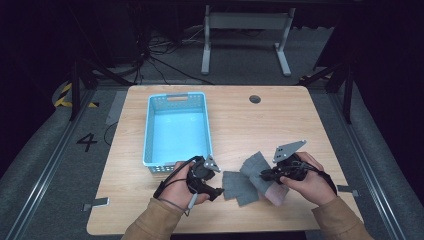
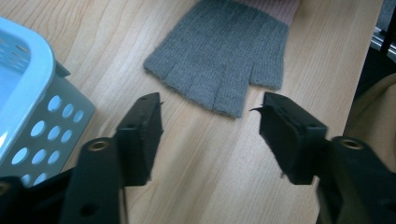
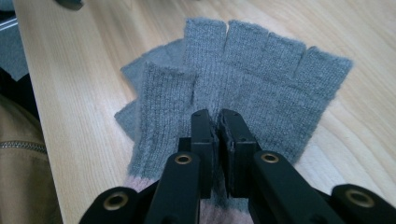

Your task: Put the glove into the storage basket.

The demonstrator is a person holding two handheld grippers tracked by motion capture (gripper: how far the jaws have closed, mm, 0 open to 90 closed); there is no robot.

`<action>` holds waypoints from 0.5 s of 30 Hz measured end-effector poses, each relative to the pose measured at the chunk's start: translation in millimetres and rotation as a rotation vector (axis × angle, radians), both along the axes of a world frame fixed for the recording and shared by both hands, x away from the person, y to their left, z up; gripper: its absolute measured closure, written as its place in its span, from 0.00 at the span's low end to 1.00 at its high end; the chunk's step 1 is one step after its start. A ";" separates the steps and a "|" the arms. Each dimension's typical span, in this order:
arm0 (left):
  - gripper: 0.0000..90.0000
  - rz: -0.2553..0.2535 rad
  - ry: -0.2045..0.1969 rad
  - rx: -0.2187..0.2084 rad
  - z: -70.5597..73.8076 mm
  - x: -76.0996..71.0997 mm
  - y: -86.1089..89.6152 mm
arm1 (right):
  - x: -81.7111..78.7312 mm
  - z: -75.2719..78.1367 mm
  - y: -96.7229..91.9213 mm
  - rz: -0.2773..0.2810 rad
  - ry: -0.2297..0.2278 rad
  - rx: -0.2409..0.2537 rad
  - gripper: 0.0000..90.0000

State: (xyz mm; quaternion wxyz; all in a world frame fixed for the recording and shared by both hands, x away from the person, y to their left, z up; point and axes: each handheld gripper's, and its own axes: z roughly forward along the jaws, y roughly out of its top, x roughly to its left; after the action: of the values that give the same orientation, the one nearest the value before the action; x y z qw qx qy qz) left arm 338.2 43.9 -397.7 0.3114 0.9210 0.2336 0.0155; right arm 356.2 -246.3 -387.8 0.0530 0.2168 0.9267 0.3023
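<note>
Right tongs (image 3: pixel 219 122) are clenched on the grey knitted fingerless glove with the pink cuff (image 3: pixel 261 88), pinching the fabric at the palm just above the cuff, with the cut-off fingers fanned out on the far side. A second grey glove (image 3: pixel 128 116) peeks out from underneath on the left. From the high view, that pinched glove (image 1: pixel 255 167) lies on the near right part of the pale wooden worktop (image 1: pixel 280 115), overlapping its partner (image 1: pixel 235 185).

Left tongs (image 2: pixel 210 123) are released, nothing between the jaws, hovering over bare wood with the other grey fingerless glove (image 2: pixel 224 60) just beyond the tips. In the high view the left tongs (image 1: pixel 210 175) sit right beside the near corner of the light blue perforated plastic basket (image 1: pixel 176 97).

My read: the gloves are headed for that basket. The right grip looks to catch one layer only, so lift slowly and check the lower glove does not drag along. The left tongs should push further onto the fabric before they clench, not nip the fraying finger edge.

Room to move: the basket wall is close on the left, so rise clear of its rim first. The worktop's near edge is near the gloves; the far side is free.
</note>
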 end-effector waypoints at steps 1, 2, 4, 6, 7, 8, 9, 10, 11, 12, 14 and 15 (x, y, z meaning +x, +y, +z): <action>0.52 -0.015 0.001 0.001 0.2 0.4 0.3 | -0.3 -1.0 1.2 0.005 0.002 -0.001 0.95; 0.56 -0.021 -0.001 0.002 0.4 0.5 0.2 | -0.8 -2.6 3.1 0.010 0.003 -0.005 0.95; 0.60 -0.045 -0.002 -0.007 1.1 1.2 -0.4 | -2.5 -8.3 9.3 0.036 0.011 -0.012 0.95; 0.63 -0.043 -0.002 -0.011 1.2 1.1 -0.7 | -2.5 -11.7 12.0 0.049 0.011 -0.018 0.95; 0.63 -0.041 0.000 -0.013 1.2 1.0 -1.3 | -2.5 -14.2 13.8 0.055 0.013 -0.024 0.94; 0.63 -0.045 -0.004 -0.019 0.7 1.5 -2.2 | -2.5 -14.2 13.8 0.055 0.013 -0.024 0.94; 0.65 -0.047 0.000 -0.018 0.3 1.7 -3.1 | -2.4 -19.6 16.2 0.064 0.023 -0.030 0.94; 0.65 -0.051 0.004 -0.017 0.0 2.0 -3.9 | -2.4 -21.6 17.0 0.065 0.024 -0.033 0.93; 0.65 -0.056 0.008 -0.014 -1.8 3.0 -6.3 | -2.3 -23.7 17.5 0.071 0.026 -0.036 0.92; 0.65 -0.056 0.008 -0.014 -1.8 3.0 -6.3 | -2.7 -25.5 17.8 0.067 0.030 -0.034 0.89; 0.66 -0.061 0.022 0.002 -4.2 4.9 -10.0 | -5.1 -25.3 16.5 0.049 0.045 -0.014 0.85; 0.66 -0.066 0.025 0.003 -4.5 5.8 -11.1 | -5.9 -23.9 14.7 0.049 0.033 -0.004 0.82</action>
State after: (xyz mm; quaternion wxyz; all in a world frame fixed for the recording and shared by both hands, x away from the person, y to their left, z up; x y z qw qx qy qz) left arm 344.0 32.8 -402.2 0.3074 0.9288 0.2067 -0.0058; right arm 350.3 -231.6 -411.7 0.0306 0.1989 0.9331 0.2981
